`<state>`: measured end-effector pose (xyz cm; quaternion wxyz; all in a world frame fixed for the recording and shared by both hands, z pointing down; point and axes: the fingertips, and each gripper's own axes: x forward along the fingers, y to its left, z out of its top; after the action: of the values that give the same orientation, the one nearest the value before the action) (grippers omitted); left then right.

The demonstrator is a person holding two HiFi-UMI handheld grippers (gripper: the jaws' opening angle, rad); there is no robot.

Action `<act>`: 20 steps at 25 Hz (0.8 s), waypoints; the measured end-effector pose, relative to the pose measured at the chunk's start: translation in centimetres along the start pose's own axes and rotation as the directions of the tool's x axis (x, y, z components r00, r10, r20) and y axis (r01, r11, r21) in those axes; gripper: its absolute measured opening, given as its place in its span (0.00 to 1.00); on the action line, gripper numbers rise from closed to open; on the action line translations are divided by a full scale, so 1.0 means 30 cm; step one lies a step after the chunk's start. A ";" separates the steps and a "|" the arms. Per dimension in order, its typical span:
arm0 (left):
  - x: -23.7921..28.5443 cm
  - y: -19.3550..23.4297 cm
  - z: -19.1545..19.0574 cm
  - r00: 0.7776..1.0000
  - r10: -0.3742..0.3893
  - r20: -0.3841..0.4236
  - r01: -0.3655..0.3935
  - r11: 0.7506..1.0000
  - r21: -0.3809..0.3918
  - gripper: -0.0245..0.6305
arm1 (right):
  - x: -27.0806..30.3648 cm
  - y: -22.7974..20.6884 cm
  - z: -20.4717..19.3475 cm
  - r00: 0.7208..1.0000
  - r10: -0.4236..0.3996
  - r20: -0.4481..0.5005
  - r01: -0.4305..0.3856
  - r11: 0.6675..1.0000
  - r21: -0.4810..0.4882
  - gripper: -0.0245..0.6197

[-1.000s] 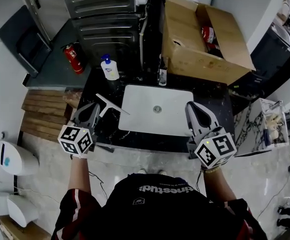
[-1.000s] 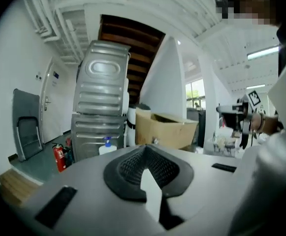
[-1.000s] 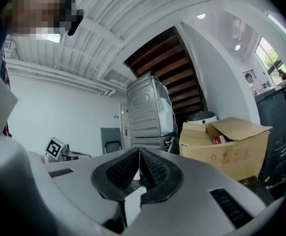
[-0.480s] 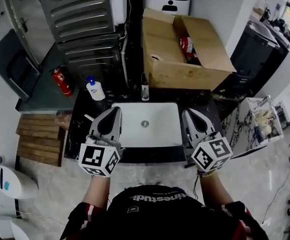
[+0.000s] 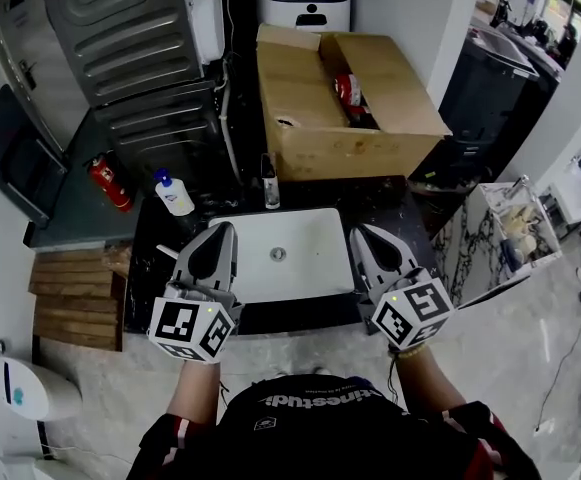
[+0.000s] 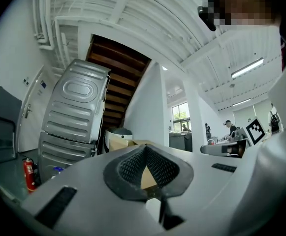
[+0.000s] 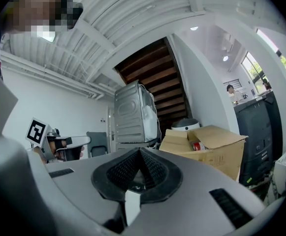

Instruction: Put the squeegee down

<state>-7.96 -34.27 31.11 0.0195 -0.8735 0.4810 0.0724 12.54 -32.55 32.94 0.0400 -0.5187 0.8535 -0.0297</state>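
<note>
- The left claw [image 5: 227, 228] is pressed together with nothing in it; in the left gripper view its two ribbed black pads [image 6: 133, 163] meet at the tips.
- The right claw [image 5: 356, 231] is also pressed together and empty, its pads meeting at a point in the right gripper view.
- Both claws are held side by side over the near edge of the dark bench [image 5: 398, 208], each with a marker cube at its back end, the left over the sink's left edge and the right over its right edge.
- A white rectangular sink [image 5: 310, 268] is set into the bench between the two claws.
- The squeegee [image 5: 167, 252] lies on the bench left of the sink, just beside the left claw. Only a thin pale sliver of it shows, because the claw covers the rest.
- Farther back on the left end of the bench stands a white soap bottle [image 5: 173, 195] with a blue pump.
- A tap [image 5: 269, 194] stands behind the sink.
- Behind the bench sits an open cardboard box [image 5: 340, 138].
- A red fire extinguisher [image 5: 110, 183] stands on the floor at the left.
- A grey ribbed machine [image 5: 135, 48] rises at the far left.
</note>
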 end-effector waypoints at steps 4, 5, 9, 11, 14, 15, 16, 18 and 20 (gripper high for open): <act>-0.001 0.002 -0.014 1.000 0.003 -0.005 -0.003 1.000 -0.009 0.06 | 0.001 0.002 0.000 1.000 0.010 0.006 -0.010 1.000 0.004 0.10; -0.002 0.001 -0.019 1.000 0.001 -0.009 -0.001 1.000 -0.010 0.06 | 0.001 0.003 -0.002 1.000 0.012 0.006 -0.012 1.000 0.004 0.10; -0.006 -0.005 -0.018 1.000 -0.002 -0.012 0.002 1.000 0.005 0.06 | 0.007 0.009 -0.003 1.000 0.021 0.006 -0.021 1.000 0.003 0.10; -0.009 -0.007 -0.013 1.000 0.000 -0.010 0.000 1.000 0.006 0.06 | 0.009 0.012 -0.002 1.000 0.024 0.006 -0.024 1.000 0.002 0.10; -0.011 -0.010 -0.007 1.000 -0.005 -0.009 0.005 1.000 0.009 0.06 | 0.009 0.014 0.001 1.000 0.027 0.004 -0.027 1.000 0.001 0.10; -0.011 -0.011 -0.007 1.000 -0.007 -0.010 0.007 1.000 0.009 0.06 | 0.009 0.014 0.002 1.000 0.027 0.004 -0.027 1.000 0.001 0.10; -0.012 -0.011 -0.008 1.000 -0.008 -0.012 0.008 1.000 0.008 0.06 | 0.008 0.014 0.003 1.000 0.027 0.004 -0.027 1.000 0.001 0.10; -0.016 -0.011 -0.010 1.000 -0.008 -0.013 0.008 1.000 0.007 0.06 | 0.007 0.016 0.003 1.000 0.028 0.004 -0.028 1.000 -0.001 0.10; -0.017 -0.011 -0.011 1.000 -0.009 -0.014 0.009 1.000 0.009 0.06 | 0.007 0.017 0.002 1.000 0.028 0.004 -0.028 1.000 -0.002 0.10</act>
<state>-7.92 -33.69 31.50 0.0203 -0.8761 0.4774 0.0643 12.01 -32.50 32.82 0.0413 -0.5068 0.8606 -0.0272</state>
